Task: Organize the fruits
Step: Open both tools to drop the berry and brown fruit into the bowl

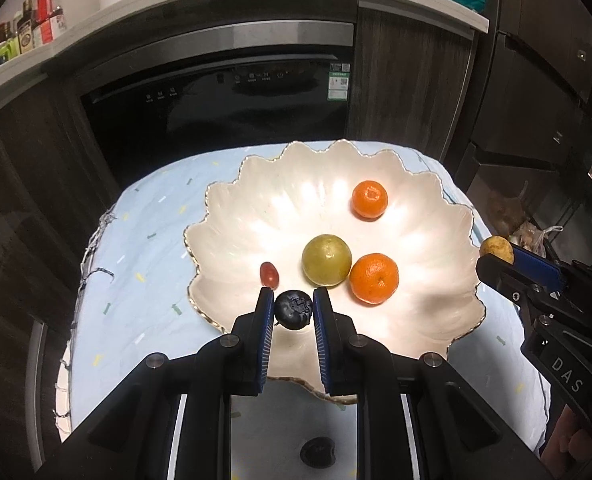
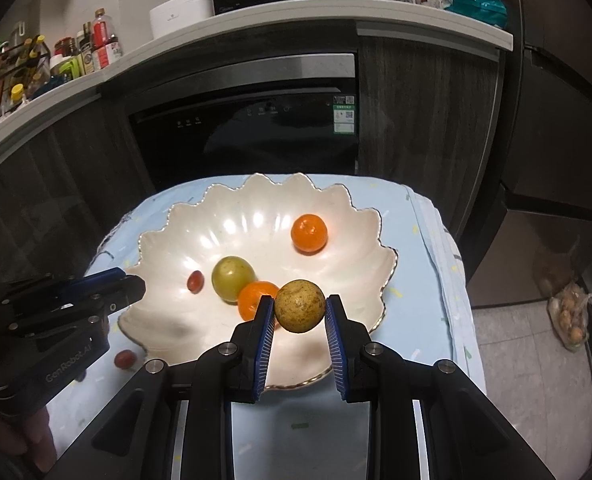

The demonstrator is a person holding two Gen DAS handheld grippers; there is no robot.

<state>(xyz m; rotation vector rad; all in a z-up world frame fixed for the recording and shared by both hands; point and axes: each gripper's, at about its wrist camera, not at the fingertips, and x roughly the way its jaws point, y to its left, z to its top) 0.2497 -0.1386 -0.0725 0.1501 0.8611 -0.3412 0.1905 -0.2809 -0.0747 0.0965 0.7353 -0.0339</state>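
Between the blue ribbed pads of the left gripper (image 1: 294, 312): a small dark, wrinkled blueberry-like fruit (image 1: 294, 309), clamped from both sides and hanging just over the near rim of the wide cream scalloped ceramic bowl (image 1: 256, 200). Directly ahead and below, open bowl floor; a little left of the tips, a small red oval grape-like fruit (image 1: 269, 273); ahead and right, a round yellow-green fruit (image 1: 326, 259) touching the nearer orange mandarin (image 1: 374, 278); farther back, a second mandarin (image 1: 369, 200).

Over on the right gripper (image 2: 299, 311): likewise clenched, on a round brownish-yellow speckled fruit (image 2: 299, 305), poised above the bowl's near right side. No long axis to mind on either round fruit.

Judged next: a short move forward and down, then release. Left load nearer the bare near-left floor, right load nearer the gap beside the mandarins. Outside the bowl, on the pale blue patterned cloth (image 2: 407, 208), another small red fruit (image 2: 124, 359) near the left gripper, not yet gathered.
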